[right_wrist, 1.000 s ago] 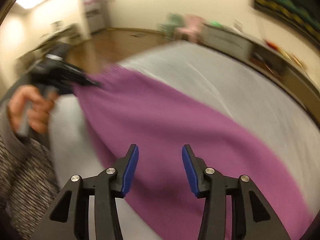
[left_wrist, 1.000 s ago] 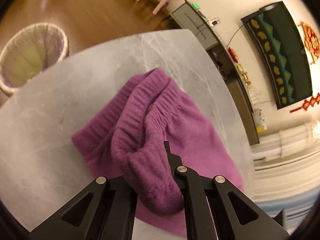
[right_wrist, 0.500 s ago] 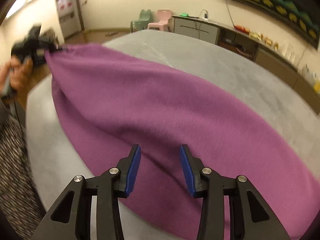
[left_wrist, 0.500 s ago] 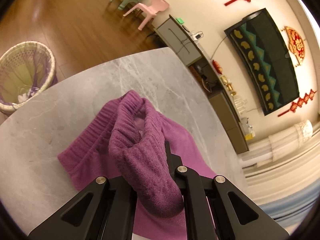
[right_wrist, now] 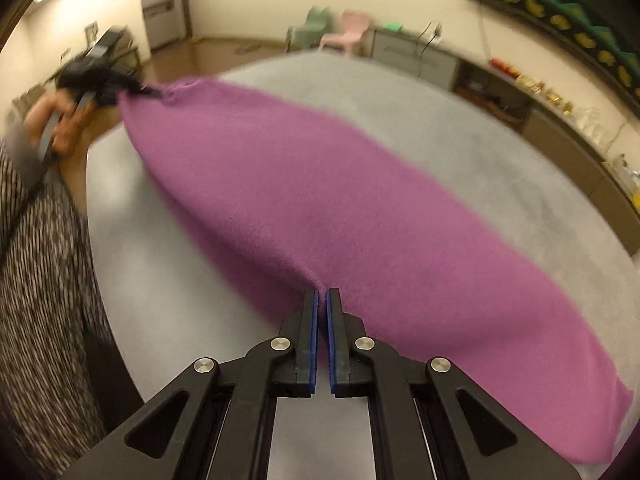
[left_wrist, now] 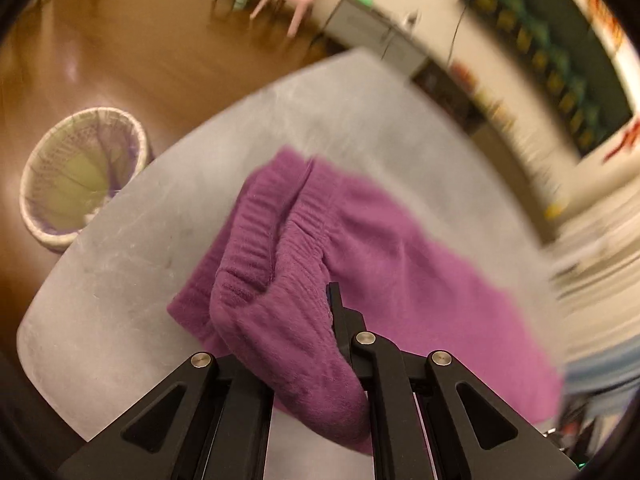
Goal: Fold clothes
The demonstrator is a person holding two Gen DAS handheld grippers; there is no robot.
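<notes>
Two grippers are on one garment right now. The left gripper (left_wrist: pixel 308 320) has its black fingers clamped around a thick bunch of the purple fleece garment (right_wrist: pixel 340 208) at its ribbed, elasticated band; the fabric bulges out between the jaws and hides the left finger altogether. In the right wrist view that same gripper sits up at ten o'clock, held in the person's hand (right_wrist: pixel 60 120), with the band end lifted off the surface.

The right gripper (right_wrist: pixel 322 300) has its blue-padded fingers (right_wrist: pixel 310 344) drawn nearly together, just a sliver between the pads, and the tips sit right at the near edge of the cloth around mid-length. The fabric puckers at the tips, so my call is it has a pinch of that edge, though the bite itself is tiny.

Where's the garment? Stretched long across the round grey marble-look table (right_wrist: pixel 460 128), running from ten o'clock down to four o'clock, most of its length lying on the tabletop. A white woven wastebasket (left_wrist: pixel 80 176) stands on the wooden floor beyond the table edge.

How far along? The piece is elongated and narrow, no compact stacked bundle in sight, so folding remains to be done. Whether this narrow shape is already a lengthwise fold or simply bunched fabric, I can't tell.
</notes>
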